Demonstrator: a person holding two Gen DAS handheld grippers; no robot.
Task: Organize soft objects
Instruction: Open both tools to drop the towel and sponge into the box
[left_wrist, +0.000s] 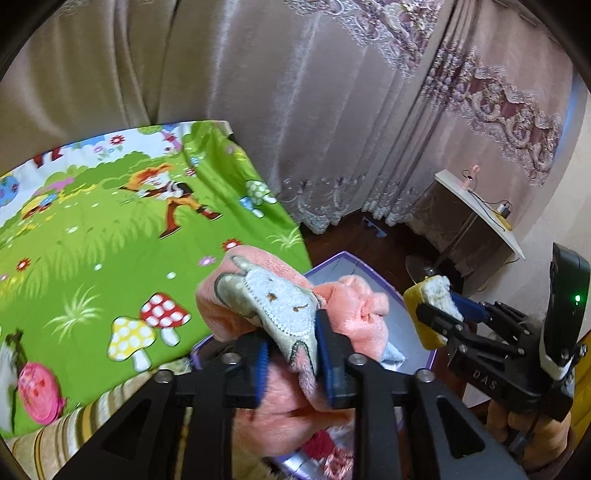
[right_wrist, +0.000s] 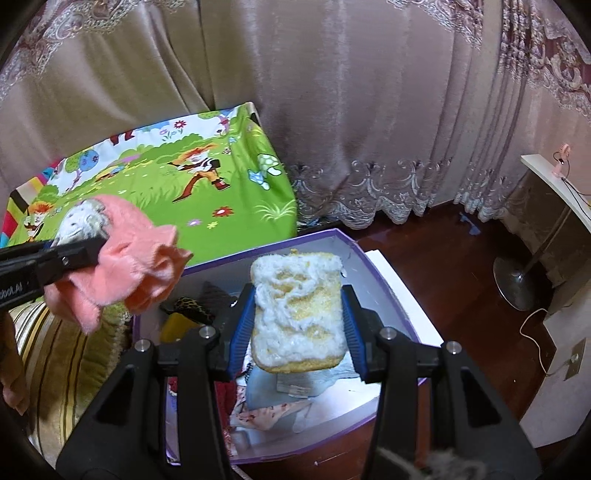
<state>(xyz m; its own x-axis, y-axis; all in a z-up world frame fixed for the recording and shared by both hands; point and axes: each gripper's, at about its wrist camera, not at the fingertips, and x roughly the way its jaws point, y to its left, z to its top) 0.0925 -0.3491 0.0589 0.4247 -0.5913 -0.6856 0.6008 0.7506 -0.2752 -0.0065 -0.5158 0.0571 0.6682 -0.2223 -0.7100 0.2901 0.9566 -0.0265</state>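
Observation:
A pink fluffy cloth (left_wrist: 236, 310) with a grey-blue animal patch sits between the blue pads of my left gripper (left_wrist: 295, 362), which is shut on it just above the near corner of a purple-rimmed box (left_wrist: 343, 262). From the right wrist view the same cloth (right_wrist: 136, 258) hangs from the left gripper (right_wrist: 85, 251) at the box's left edge. My right gripper (right_wrist: 299, 317) is shut on a yellow sponge (right_wrist: 299, 310) with a white fuzzy face, held over the box (right_wrist: 369, 266). The sponge (left_wrist: 424, 306) and right gripper (left_wrist: 443, 306) show at the right of the left wrist view.
The box holds several cloths, a leopard-print piece (right_wrist: 192, 306) and a yellow item (right_wrist: 177, 325). A green cartoon mat (left_wrist: 110, 229) lies left of it, over a striped cushion (right_wrist: 55, 350). Curtains hang behind. A stand's round base (right_wrist: 517, 280) and a white table (right_wrist: 554, 184) stand right.

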